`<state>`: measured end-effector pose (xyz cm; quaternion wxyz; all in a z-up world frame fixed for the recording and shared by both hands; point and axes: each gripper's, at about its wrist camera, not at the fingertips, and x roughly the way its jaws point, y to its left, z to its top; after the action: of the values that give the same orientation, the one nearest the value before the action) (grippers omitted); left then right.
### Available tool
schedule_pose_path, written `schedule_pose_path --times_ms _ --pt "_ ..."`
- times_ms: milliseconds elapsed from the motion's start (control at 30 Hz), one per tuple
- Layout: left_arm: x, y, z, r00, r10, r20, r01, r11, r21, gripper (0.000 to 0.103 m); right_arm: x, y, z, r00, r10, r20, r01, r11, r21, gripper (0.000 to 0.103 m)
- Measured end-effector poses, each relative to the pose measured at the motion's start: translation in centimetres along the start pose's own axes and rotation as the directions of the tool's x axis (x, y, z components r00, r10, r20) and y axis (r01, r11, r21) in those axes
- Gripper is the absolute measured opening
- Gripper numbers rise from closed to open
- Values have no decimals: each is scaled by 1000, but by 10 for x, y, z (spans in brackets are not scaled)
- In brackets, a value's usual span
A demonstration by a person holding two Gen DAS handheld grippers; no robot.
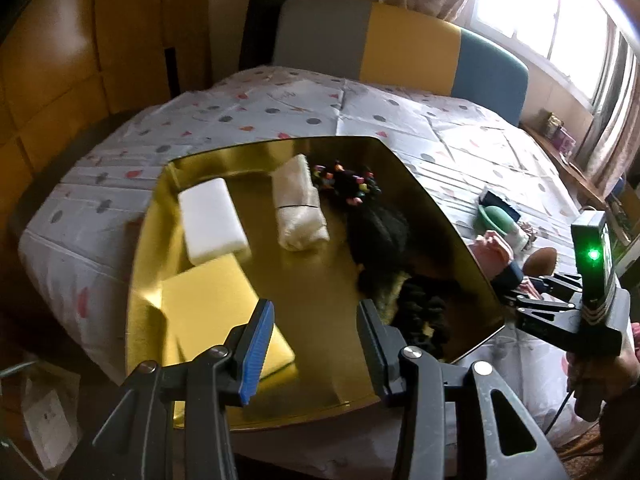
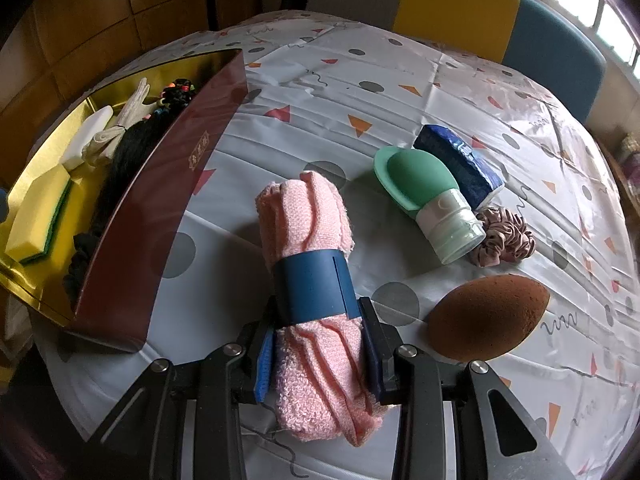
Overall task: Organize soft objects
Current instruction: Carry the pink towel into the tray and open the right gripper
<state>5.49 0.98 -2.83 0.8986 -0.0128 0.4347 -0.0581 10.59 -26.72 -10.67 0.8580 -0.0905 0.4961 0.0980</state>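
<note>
Sponges and hair pieces are already boxed in the gold-lined box (image 2: 160, 200); the pink rolled towel (image 2: 316, 300) is clamped by the right gripper (image 2: 320, 356), the left gripper (image 1: 316, 344) is held apart, empty, and four items are left out.

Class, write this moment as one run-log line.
right hand-held gripper: shut on pink towel roll | left hand-held gripper: open, empty, over gold box
</note>
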Motion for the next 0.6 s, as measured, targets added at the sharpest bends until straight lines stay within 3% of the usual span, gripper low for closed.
schedule_pose_path --times_ms 600 --pt "-14 30 -5 999 23 32 -21 999 -47 43 -1 0 0 999 -35 -20 37 994 103 36"
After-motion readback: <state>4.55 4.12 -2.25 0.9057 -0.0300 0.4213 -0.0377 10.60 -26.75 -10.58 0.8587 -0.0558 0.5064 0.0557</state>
